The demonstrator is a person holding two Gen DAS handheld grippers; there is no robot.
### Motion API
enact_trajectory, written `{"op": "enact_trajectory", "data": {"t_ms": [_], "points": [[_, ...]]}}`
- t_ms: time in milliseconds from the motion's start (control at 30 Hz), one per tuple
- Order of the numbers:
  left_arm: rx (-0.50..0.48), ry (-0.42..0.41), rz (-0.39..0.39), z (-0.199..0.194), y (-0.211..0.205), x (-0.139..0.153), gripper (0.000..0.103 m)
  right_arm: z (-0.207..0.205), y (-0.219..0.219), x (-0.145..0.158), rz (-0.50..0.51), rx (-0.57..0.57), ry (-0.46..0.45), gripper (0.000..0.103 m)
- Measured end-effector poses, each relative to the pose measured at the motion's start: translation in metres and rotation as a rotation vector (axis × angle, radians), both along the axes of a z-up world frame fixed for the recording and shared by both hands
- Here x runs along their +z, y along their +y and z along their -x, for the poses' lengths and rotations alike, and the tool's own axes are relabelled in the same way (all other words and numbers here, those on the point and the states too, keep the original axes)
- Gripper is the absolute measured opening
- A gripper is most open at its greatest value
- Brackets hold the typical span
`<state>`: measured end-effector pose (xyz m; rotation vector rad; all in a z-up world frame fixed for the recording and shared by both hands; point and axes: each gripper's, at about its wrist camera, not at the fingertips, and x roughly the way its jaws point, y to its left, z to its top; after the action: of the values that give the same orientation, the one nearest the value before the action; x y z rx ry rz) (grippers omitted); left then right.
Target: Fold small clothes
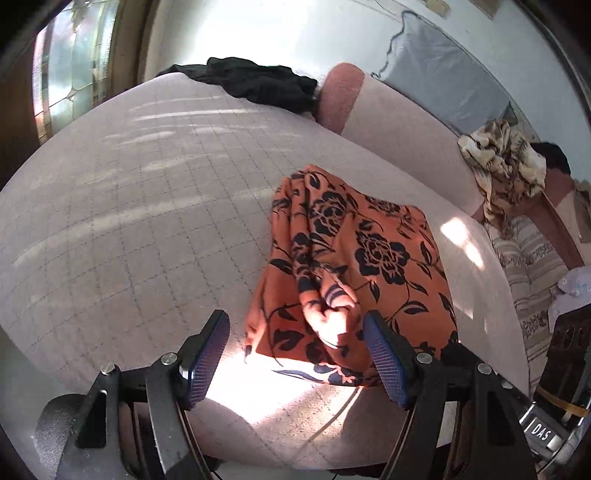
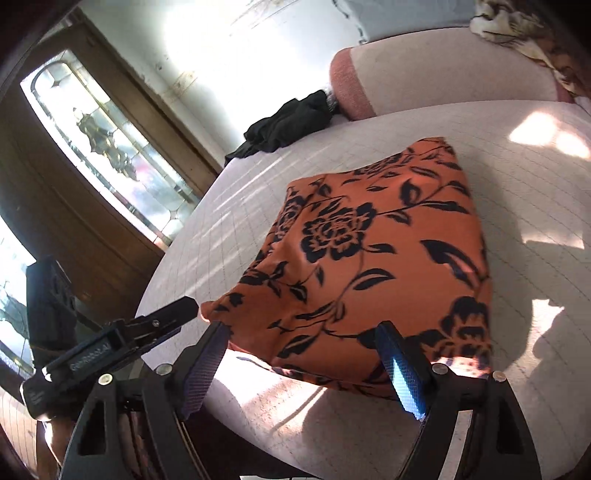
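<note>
An orange garment with black flowers [image 1: 362, 258] [image 2: 369, 258] lies folded on a pale quilted mattress [image 1: 147, 203] [image 2: 535, 221]. My left gripper [image 1: 295, 343] is open over the garment's near left corner. A bunched fold lies between its blue pads, close to the right-hand one, with a clear gap on the left side. My right gripper [image 2: 303, 350] is open too, wide across the garment's near edge, and its pads do not press the cloth. In the right wrist view the left gripper [image 2: 177, 314] comes in from the left, its tip at the garment's corner.
A crumpled black garment [image 1: 258, 85] [image 2: 288, 125] lies at the far edge beside a pink bolster [image 1: 340, 96] [image 2: 351, 85]. A cream-and-brown patterned cloth [image 1: 506, 158] [image 2: 517, 26] sits on the backrest, with a grey pillow [image 1: 443, 74] behind. A wooden door with glass [image 2: 110, 147] stands left.
</note>
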<state>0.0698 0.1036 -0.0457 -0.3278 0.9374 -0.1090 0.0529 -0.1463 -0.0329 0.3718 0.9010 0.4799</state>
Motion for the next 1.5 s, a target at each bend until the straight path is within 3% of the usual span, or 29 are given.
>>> {"op": "enact_trajectory", "data": {"t_ms": [100, 167, 200, 233, 300, 333, 433, 533, 700, 800, 833, 900, 967, 1067, 1133, 1233, 1300, 1400, 1500], "points": [[-0.031, 0.060, -0.058, -0.018, -0.018, -0.015, 0.073, 0.002, -0.021, 0.001, -0.016, -0.042, 0.013, 0.085], [-0.039, 0.099, -0.014, -0.027, -0.017, -0.022, 0.020, 0.004, -0.034, -0.001, -0.036, -0.061, 0.019, 0.085], [-0.032, 0.115, 0.023, -0.029, -0.013, -0.023, 0.013, 0.005, -0.038, -0.001, -0.043, -0.068, 0.021, 0.085], [-0.011, 0.079, 0.039, -0.025, -0.009, -0.017, 0.013, 0.004, -0.040, -0.002, -0.047, -0.074, 0.023, 0.084], [0.009, 0.005, 0.000, -0.015, -0.007, -0.006, 0.013, 0.004, -0.044, -0.001, -0.059, -0.081, 0.020, 0.084], [0.024, 0.007, -0.004, -0.013, -0.005, -0.009, 0.013, 0.005, -0.046, 0.000, -0.064, -0.081, 0.016, 0.084], [0.063, 0.113, -0.005, -0.018, 0.003, -0.051, 0.017, -0.003, -0.045, -0.002, -0.072, -0.067, 0.021, 0.084], [0.049, 0.079, -0.060, -0.015, -0.006, -0.037, 0.017, -0.012, -0.044, 0.000, -0.072, -0.043, 0.026, 0.084], [0.051, 0.086, -0.057, -0.011, -0.009, -0.039, 0.018, -0.036, -0.042, 0.008, -0.140, -0.014, 0.011, 0.087], [0.058, 0.096, -0.061, -0.009, -0.010, -0.035, 0.019, -0.062, -0.035, -0.029, -0.212, 0.008, 0.168, 0.089], [0.060, 0.102, -0.059, -0.009, -0.010, -0.031, 0.020, -0.065, -0.034, -0.043, -0.240, 0.013, 0.209, 0.089], [0.063, 0.084, -0.074, -0.002, -0.012, -0.016, 0.022, -0.062, -0.035, -0.045, -0.259, 0.014, 0.183, 0.089], [0.073, 0.005, -0.139, 0.007, -0.018, 0.009, 0.025, -0.060, -0.034, -0.044, -0.258, 0.020, 0.181, 0.089], [0.019, -0.113, -0.132, 0.004, -0.032, 0.046, 0.041, -0.058, -0.033, -0.045, -0.254, 0.025, 0.178, 0.090], [-0.024, -0.135, -0.117, -0.015, -0.044, 0.053, 0.050, -0.057, -0.033, -0.046, -0.259, 0.024, 0.173, 0.090], [-0.051, -0.008, -0.175, -0.061, -0.058, 0.019, 0.050, -0.054, -0.034, -0.045, -0.264, 0.032, 0.178, 0.090], [-0.011, 0.102, -0.257, -0.082, -0.060, -0.015, 0.051, -0.051, -0.037, -0.041, -0.273, 0.045, 0.196, 0.089], [-0.004, 0.057, -0.268, -0.074, -0.060, -0.020, 0.054, -0.043, -0.055, -0.027, -0.256, 0.023, 0.176, 0.089], [0.001, 0.054, -0.255, -0.073, -0.058, -0.022, 0.055, -0.047, -0.088, -0.018, -0.229, -0.084, 0.136, 0.090]]}}
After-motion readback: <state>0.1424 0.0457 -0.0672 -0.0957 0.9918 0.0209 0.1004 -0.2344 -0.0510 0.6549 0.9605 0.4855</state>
